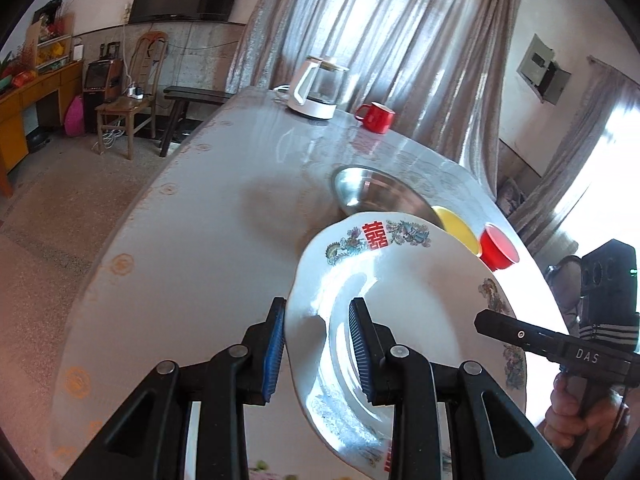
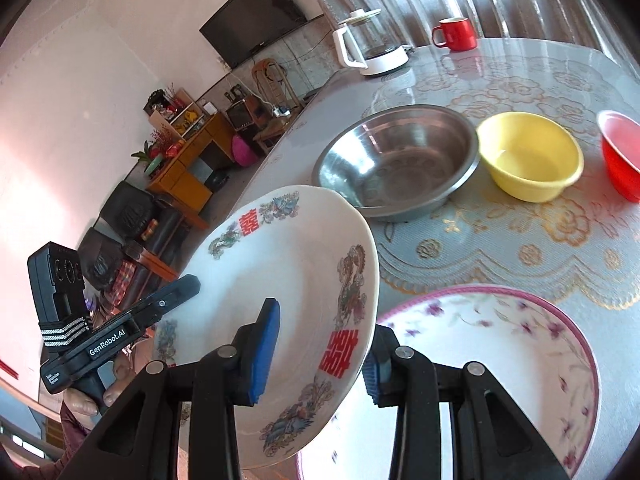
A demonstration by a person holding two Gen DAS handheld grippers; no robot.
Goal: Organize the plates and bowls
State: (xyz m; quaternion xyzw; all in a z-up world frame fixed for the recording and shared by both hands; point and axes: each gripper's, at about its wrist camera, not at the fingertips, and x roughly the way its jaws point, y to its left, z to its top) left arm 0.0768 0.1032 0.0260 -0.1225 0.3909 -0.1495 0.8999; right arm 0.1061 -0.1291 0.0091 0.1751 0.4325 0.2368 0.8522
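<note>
Both the left gripper [image 1: 318,344] and the right gripper [image 2: 324,356] are clamped on opposite rims of the white dragon plate [image 2: 288,300], held tilted above the table [image 1: 192,216], beside the flowered plate [image 2: 500,360] and steel bowl [image 2: 400,160].

We see white glazed ceramic plate with red characters and dragon print [image 2: 288,280]: glossy, smooth, window glare on it. Round steel bowl [image 2: 396,160]: brushed metal, dull sheen. Yellow bowl [image 2: 528,156] and red bowl [image 2: 620,152] look plastic, smooth, satin. Table cover [image 2: 520,248]: clear glossy sheet over pale lace-patterned cloth. We note blue ribbed gripper pads [image 1: 274,354], matt, seemingly rubber; black gripper frames matt.
</note>
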